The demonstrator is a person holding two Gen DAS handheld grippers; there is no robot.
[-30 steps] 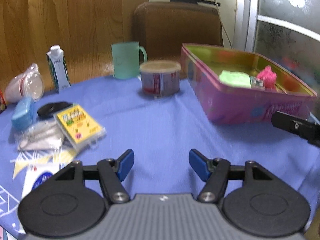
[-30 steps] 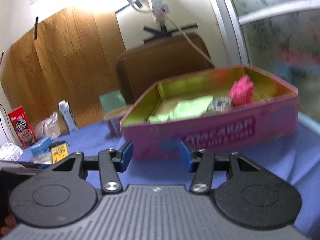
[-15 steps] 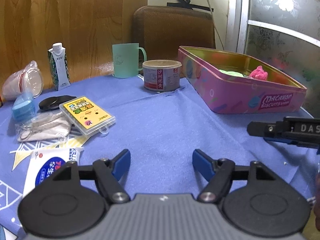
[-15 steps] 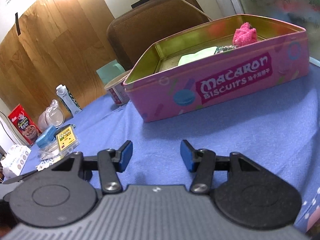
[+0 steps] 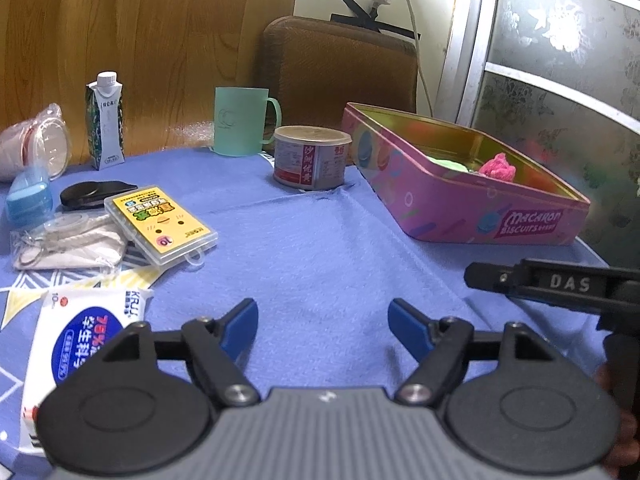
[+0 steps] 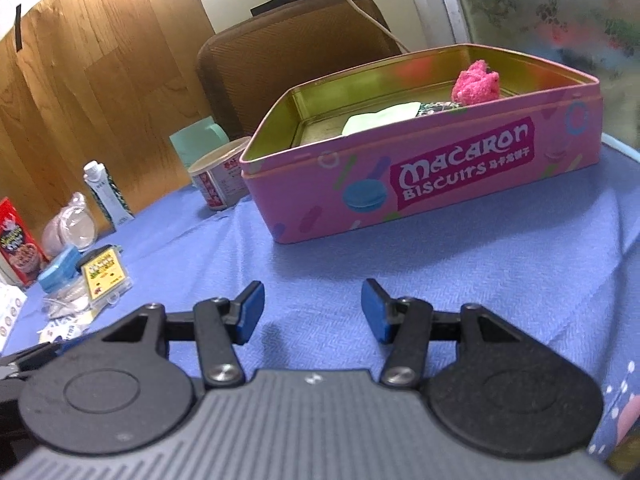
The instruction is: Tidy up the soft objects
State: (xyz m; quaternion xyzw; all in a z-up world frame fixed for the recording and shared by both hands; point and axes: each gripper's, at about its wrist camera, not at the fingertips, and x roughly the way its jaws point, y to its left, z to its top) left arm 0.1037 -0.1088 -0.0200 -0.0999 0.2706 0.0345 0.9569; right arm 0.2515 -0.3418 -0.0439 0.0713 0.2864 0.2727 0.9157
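Observation:
A pink biscuit tin (image 5: 460,216) stands open at the right on the blue cloth. It holds a fluffy pink bundle (image 5: 498,166) and a pale green cloth (image 5: 448,164). In the right wrist view the tin (image 6: 360,184) is just ahead, with the pink bundle (image 6: 476,86) and green cloth (image 6: 380,118) inside. A white fabric pouch in clear wrap (image 5: 68,244) and a wipes pack (image 5: 80,332) lie at the left. My left gripper (image 5: 322,320) hovers over bare cloth, its jaws opening with nothing between them. My right gripper (image 6: 312,308) is open and holds nothing.
A tin can (image 5: 310,158), green mug (image 5: 240,120), milk carton (image 5: 105,120), yellow card case (image 5: 160,224), blue case (image 5: 28,196) and plastic cups (image 5: 32,144) crowd the left and back. A brown chair (image 5: 340,68) stands behind. A red box (image 6: 18,248) stands far left.
Both grippers have drawn back from the tin, which now looks smaller and farther off. The left jaws have spread wider. The right jaws look the same.

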